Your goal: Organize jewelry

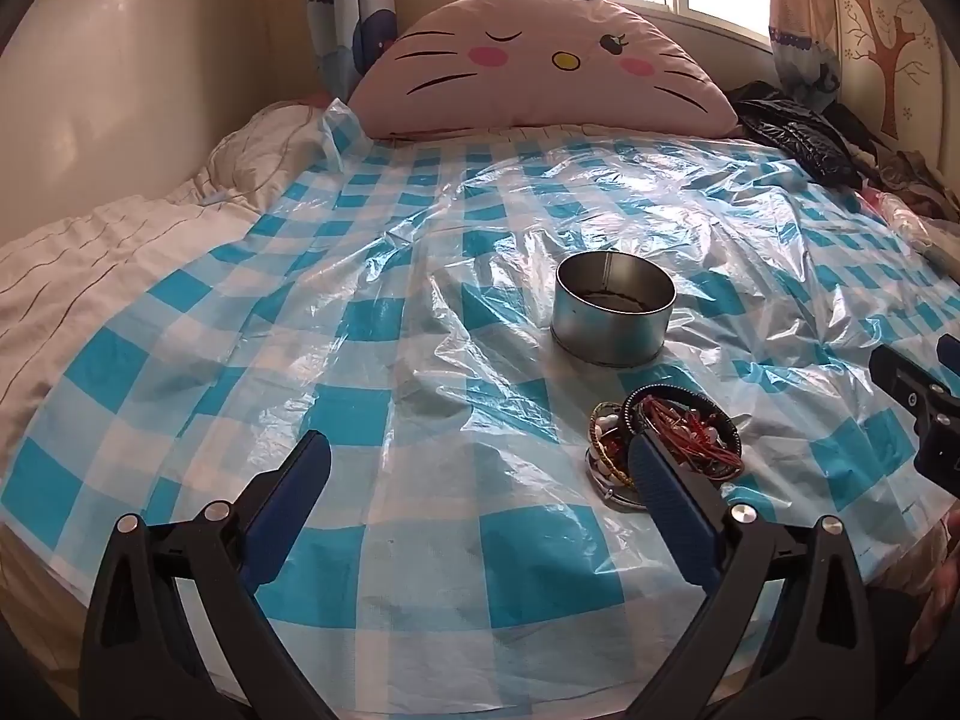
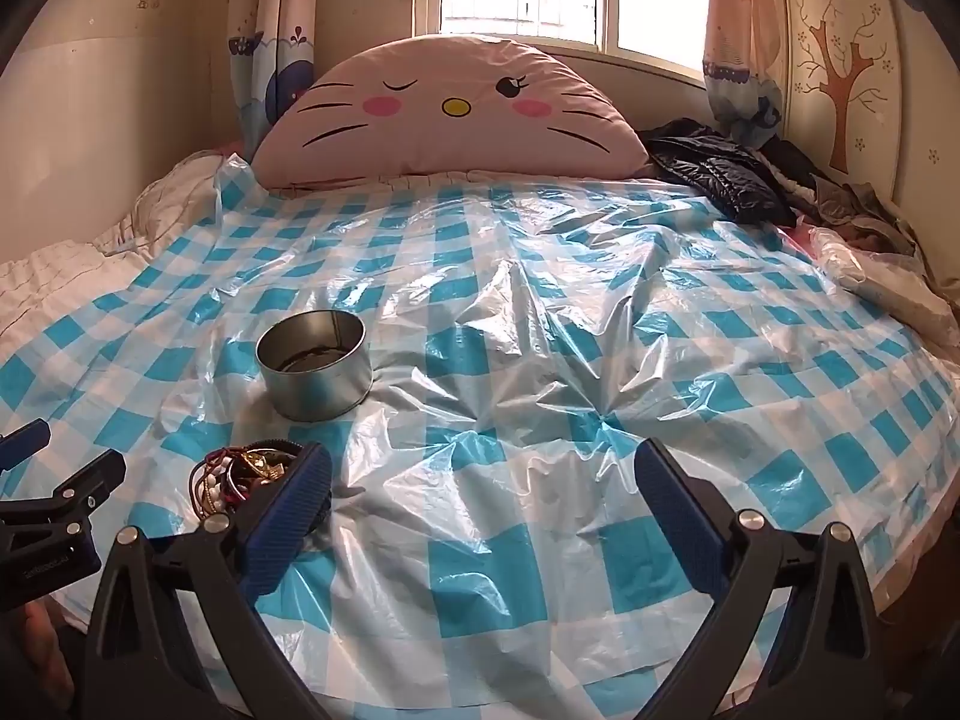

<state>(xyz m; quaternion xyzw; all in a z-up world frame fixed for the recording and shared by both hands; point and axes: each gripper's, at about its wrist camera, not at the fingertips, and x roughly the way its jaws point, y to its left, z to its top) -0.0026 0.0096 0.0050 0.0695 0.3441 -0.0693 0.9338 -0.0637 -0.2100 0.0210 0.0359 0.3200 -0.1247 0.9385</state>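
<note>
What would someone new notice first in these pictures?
Probably the big pink cat-face cushion at the head of the bed, under the window. Then the shiny blue-checked plastic sheet covering the bed, with a round metal tin on it and a tangled jewelry pile just in front.

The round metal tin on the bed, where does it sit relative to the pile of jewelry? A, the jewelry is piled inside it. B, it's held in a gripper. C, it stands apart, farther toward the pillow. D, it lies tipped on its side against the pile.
C: the round metal tin stands upright beyond the pile of jewelry, a strip of checked plastic sheet between them.
</note>
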